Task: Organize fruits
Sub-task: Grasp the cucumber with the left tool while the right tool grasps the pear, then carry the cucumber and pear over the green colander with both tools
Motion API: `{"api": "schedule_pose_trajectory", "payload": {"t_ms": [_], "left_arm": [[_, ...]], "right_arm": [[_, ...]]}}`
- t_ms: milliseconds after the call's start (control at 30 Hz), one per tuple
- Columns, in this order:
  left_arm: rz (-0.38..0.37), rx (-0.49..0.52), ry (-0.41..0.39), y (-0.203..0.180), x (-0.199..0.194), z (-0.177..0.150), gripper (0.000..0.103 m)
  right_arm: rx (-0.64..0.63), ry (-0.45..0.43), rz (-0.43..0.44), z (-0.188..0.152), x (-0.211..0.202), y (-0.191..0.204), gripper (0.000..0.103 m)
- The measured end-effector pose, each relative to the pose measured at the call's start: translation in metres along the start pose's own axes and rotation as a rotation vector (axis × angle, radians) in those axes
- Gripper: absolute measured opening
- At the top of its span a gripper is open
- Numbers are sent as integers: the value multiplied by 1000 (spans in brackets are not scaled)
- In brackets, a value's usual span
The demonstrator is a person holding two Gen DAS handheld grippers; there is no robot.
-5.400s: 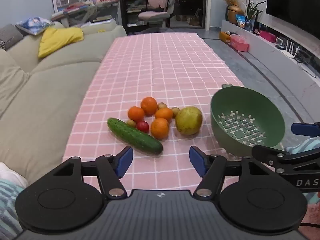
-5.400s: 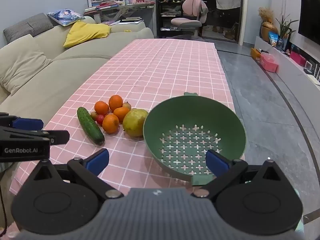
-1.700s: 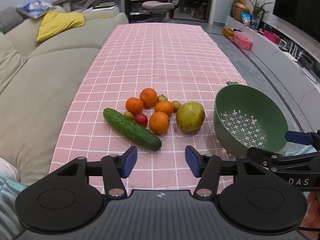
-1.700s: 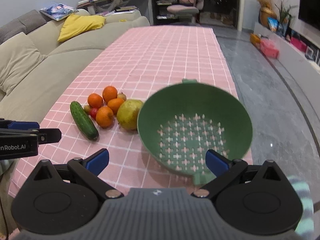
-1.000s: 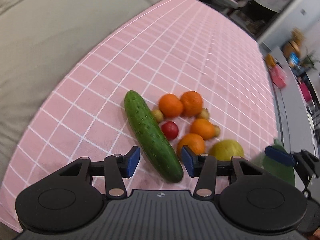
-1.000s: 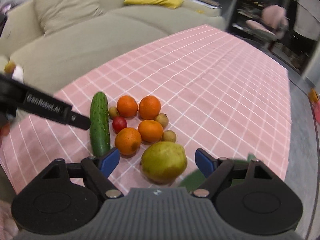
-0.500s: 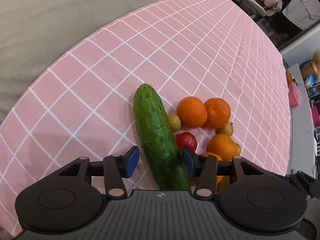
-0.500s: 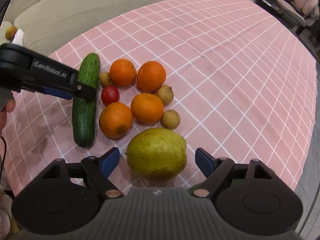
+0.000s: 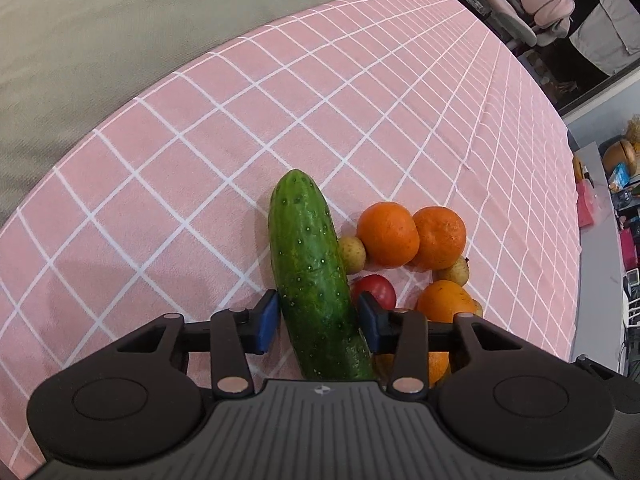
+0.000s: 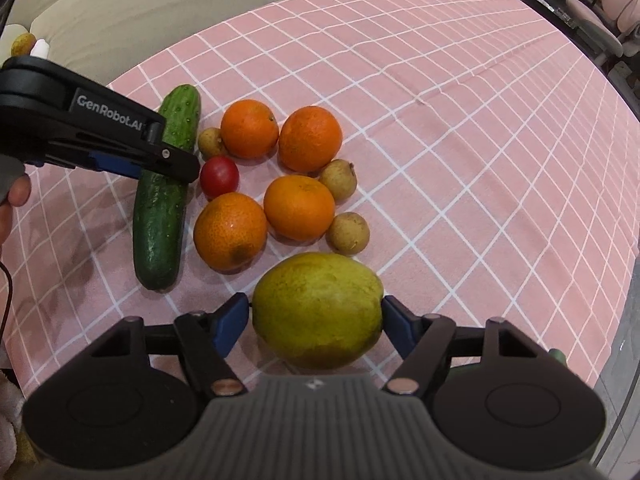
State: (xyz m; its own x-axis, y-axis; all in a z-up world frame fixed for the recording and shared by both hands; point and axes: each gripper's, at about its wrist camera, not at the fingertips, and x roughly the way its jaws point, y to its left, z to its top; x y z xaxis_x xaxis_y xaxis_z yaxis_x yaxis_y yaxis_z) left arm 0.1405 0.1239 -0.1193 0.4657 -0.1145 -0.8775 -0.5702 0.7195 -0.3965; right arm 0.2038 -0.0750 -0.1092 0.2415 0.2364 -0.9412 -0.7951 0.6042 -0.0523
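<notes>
A green cucumber (image 9: pixel 314 280) lies on the pink checked tablecloth (image 9: pixel 360 92). My left gripper (image 9: pixel 318 320) straddles its near half, both blue pads touching its sides. It also shows in the right wrist view (image 10: pixel 164 196) with the left gripper's fingers (image 10: pixel 132 160) across it. A large yellow-green pear (image 10: pixel 318 308) lies between the pads of my right gripper (image 10: pixel 316 324), which touch its sides. Several oranges (image 10: pixel 300 206), a red tomato (image 10: pixel 219 176) and small brown fruits (image 10: pixel 347 234) lie between cucumber and pear.
A beige sofa (image 9: pixel 120 20) runs along the table's left edge. A sliver of the green colander (image 10: pixel 558 354) shows behind my right gripper. A pink chair (image 9: pixel 536 12) and shelves stand beyond the table's far end.
Both grippers moved forward and down onto the fruit. The left jaws closed around the cucumber; the right jaws closed in on the pear. The colander dropped out of view.
</notes>
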Motion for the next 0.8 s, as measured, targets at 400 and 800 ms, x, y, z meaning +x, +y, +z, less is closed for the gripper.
{"api": "schedule_pose_trajectory", "payload": {"t_ms": [400,800], "left_arm": [[-8,46,-37,0,-35,-10,45],[-108,93,-92,-3,-87,-20,44]], "right_arm": [[47,-34,-23,-3,-15,21,65],[79,-99,-13,-23,-53,46,65]]}}
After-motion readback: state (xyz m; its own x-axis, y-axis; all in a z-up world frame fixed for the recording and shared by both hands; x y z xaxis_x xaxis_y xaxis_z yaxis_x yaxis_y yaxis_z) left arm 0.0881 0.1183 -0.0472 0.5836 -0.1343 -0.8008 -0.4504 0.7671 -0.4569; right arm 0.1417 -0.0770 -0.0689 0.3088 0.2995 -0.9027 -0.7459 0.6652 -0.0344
